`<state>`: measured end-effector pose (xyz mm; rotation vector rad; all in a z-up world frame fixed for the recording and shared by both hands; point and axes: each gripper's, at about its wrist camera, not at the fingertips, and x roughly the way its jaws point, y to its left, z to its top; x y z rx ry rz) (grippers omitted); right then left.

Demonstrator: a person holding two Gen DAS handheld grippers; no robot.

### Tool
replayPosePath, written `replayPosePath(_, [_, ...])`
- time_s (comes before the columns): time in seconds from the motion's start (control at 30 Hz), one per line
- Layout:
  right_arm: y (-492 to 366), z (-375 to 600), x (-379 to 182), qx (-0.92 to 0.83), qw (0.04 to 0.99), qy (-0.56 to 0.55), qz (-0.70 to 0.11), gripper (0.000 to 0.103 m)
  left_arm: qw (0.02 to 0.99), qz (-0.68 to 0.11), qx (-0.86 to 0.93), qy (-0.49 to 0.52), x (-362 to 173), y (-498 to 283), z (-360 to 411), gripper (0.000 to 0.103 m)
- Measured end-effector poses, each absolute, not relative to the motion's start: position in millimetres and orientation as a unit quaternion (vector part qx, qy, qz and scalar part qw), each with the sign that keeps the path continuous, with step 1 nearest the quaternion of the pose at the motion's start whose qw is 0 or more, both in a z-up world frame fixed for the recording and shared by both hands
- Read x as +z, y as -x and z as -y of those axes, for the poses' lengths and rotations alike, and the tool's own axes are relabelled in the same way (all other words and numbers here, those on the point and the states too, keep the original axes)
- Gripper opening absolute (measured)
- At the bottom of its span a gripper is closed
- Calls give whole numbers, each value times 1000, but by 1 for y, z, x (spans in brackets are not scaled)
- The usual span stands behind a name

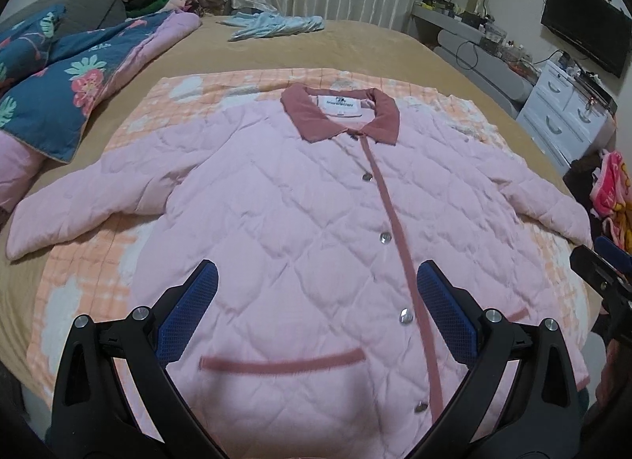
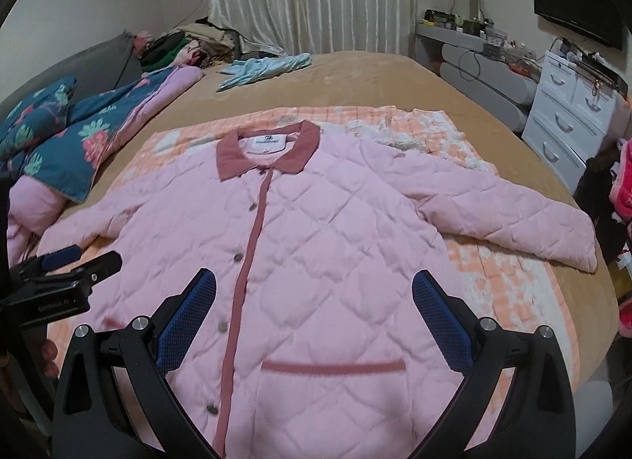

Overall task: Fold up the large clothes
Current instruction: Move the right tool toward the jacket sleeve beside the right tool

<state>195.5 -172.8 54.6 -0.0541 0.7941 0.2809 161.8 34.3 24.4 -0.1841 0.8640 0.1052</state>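
A pink quilted jacket (image 1: 284, 222) with a dusty-red collar (image 1: 304, 115) and placket lies flat, buttoned and face up on the bed, both sleeves spread out. It also shows in the right wrist view (image 2: 335, 230). My left gripper (image 1: 316, 281) is open and empty above the jacket's lower front, left of the placket. My right gripper (image 2: 314, 289) is open and empty above the lower front, right of the placket. Each gripper shows at the edge of the other's view: the right gripper (image 1: 604, 269), the left gripper (image 2: 63, 273).
The jacket lies on an orange checked blanket (image 1: 87, 297) over a tan bedspread (image 1: 367, 48). A blue floral quilt (image 1: 59, 91) is at the left, a light blue garment (image 1: 272, 24) at the far end, white drawers (image 1: 561, 115) and a wall TV (image 1: 584, 36) at the right.
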Motion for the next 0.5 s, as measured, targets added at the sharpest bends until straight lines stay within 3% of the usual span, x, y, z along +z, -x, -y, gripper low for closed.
replayPosePath(0.5, [-297, 204, 40, 81, 913, -58, -395, 99, 891, -441, 38, 105, 7, -256, -34, 95])
